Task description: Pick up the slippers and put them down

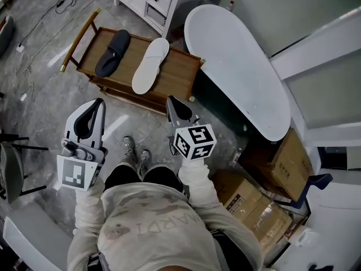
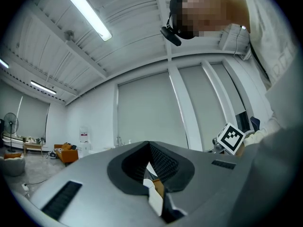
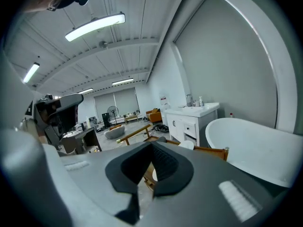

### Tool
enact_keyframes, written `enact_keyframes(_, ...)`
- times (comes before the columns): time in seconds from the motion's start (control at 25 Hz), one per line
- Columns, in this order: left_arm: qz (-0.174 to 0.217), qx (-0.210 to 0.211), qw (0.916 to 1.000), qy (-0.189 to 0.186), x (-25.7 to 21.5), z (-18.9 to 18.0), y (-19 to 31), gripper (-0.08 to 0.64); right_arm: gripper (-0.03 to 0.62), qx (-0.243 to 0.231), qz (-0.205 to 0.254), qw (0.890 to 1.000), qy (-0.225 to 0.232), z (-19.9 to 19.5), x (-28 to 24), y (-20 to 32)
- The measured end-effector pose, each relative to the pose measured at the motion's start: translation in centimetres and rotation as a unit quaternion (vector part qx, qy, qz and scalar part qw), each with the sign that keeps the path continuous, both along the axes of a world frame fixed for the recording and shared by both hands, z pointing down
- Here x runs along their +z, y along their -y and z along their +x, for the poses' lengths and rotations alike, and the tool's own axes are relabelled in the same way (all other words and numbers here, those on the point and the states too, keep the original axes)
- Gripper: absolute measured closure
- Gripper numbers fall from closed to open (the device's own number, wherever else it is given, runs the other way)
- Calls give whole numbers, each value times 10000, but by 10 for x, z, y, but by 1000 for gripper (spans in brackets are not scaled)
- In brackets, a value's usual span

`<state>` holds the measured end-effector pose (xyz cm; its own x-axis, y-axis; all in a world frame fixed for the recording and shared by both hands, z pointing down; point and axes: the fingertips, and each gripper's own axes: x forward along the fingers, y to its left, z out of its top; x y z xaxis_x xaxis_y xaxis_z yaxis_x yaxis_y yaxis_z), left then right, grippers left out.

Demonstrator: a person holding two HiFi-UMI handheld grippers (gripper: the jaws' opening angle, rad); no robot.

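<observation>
1. Nearest, the left gripper [image 1: 100, 101] and right gripper [image 1: 168, 99] each have their jaws pressed together on nothing.
2. At 12 o'clock, apart from both, the dark slipper [image 1: 113, 52] and white slipper [image 1: 150, 65] lie side by side on the wooden rack [image 1: 181, 72].
3. At 4 o'clock, the cardboard boxes [image 1: 248, 199] are closed, their contents hidden.

— Near items?
— My left gripper [image 1: 100, 101] and right gripper [image 1: 171, 100]: matt grey plastic, with ribbed black pads.
— Far?
— Rack [image 1: 180, 75]: varnished wood. Dark slipper [image 1: 113, 52]: matt cloth. White slipper [image 1: 149, 65]: smooth, matt. Bathtub [image 1: 237, 66], right: glossy white. Boxes [image 1: 285, 160]: brown cardboard. Floor [image 1: 48, 103]: polished, stone-look.
</observation>
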<state>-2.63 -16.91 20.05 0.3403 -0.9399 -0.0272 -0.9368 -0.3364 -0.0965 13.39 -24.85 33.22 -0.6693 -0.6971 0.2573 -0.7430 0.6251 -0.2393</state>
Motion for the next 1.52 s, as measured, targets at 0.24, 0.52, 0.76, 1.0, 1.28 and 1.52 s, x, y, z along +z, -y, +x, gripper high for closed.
enact_keyframes(0.24, -70, 1, 10000, 2, 8, -9, 32, 557, 581, 31, -352, 9993, -143, -11, 29, 29)
enact_keyframes(0.52, -192, 78, 9998, 12, 19, -30, 66, 557, 581, 218, -842, 9960, -203, -27, 61, 69)
enact_keyframes(0.76, -339, 68, 9994, -34, 30, -57, 97, 557, 580, 328, -1214, 9912, -415, -45, 94, 103)
enact_keyframes(1.0, -541, 112, 9985, -21, 45, -83, 120, 557, 578, 471, -1613, 9845, -499, -66, 125, 129)
enact_keyframes(1.28, -678, 158, 9976, -36, 60, -103, 138, 557, 520, 633, -2008, 9758, -594, -80, 160, 154)
enact_keyframes(1.52, -814, 137, 9965, -117, 74, -121, 150, 557, 464, 806, -2350, 9663, -675, -87, 190, 166)
